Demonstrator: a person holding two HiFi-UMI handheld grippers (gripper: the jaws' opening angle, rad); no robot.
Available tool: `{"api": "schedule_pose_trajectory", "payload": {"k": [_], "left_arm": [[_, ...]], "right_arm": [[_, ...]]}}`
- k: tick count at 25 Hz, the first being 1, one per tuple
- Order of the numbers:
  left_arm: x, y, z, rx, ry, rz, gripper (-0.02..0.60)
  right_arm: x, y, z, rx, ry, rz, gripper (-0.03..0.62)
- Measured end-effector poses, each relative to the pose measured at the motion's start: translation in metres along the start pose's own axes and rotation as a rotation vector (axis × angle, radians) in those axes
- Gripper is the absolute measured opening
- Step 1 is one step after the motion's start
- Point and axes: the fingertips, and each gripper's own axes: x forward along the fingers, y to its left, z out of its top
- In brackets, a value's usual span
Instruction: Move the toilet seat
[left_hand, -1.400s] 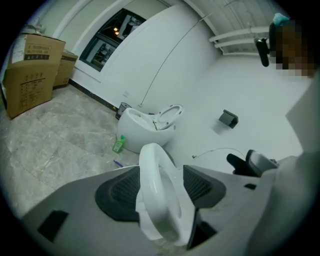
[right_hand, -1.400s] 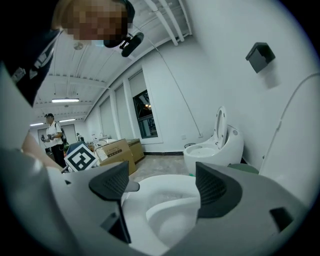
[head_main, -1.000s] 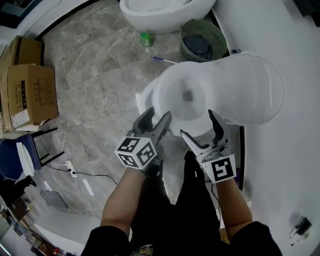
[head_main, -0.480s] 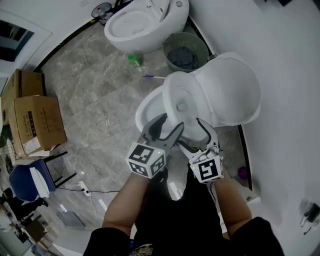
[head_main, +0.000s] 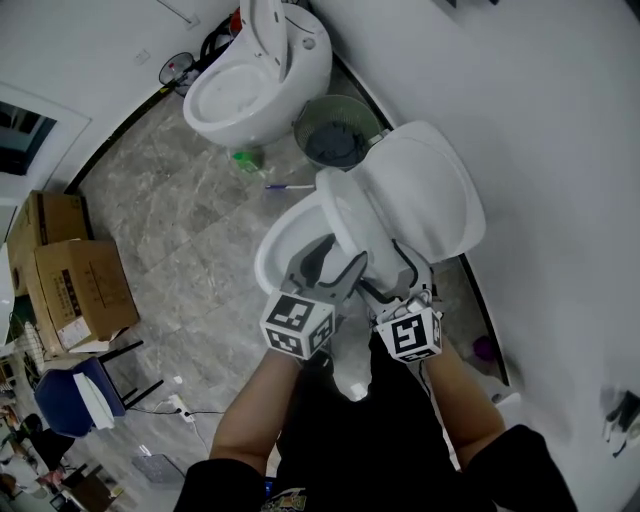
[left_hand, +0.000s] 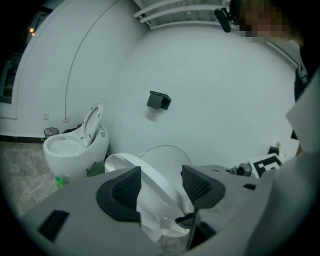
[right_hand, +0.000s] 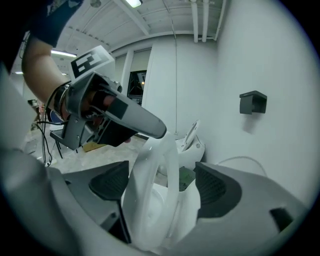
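Left gripper (head_main: 338, 258) and right gripper (head_main: 390, 272), jaws spread, straddle the half-raised toilet seat (head_main: 350, 215) (mid-swing, seemingly); next, guide it steadily.

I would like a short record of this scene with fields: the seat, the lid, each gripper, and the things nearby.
seat: toilet seat half raised, tilted between the bowl and the lid
lid: lid raised, by the wall
left gripper: left gripper open, seat rim between its fingers
right gripper: right gripper open, seat rim between its fingers
nearby: green waste basket, second toilet with its lid up, cardboard boxes on the floor
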Motion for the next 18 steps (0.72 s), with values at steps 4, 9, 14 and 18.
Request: {"api": "schedule_pose_trajectory", "payload": {"k": [4,9,14,18], "left_arm": [[0.019,-0.017,0.013,0.029,-0.003,-0.006,0.255],[0.038,-0.039,0.031,0.035,-0.035,-0.026,0.255],[0.055,-0.057,0.037,0.044,-0.037,-0.041,0.252],[0.072,-0.073,0.041,0.062,-0.031,-0.061,0.247]], "right_arm": [[-0.008,-0.028,-0.001,0.0,0.002,-0.002,0.45],[-0.017,-0.061,-0.008,0.033,0.004,-0.006,0.469],[-0.03,-0.098,-0.021,0.066,0.018,-0.059,0.469],[-0.036,-0.123,-0.026,0.059,0.003,-0.089,0.468]]}}
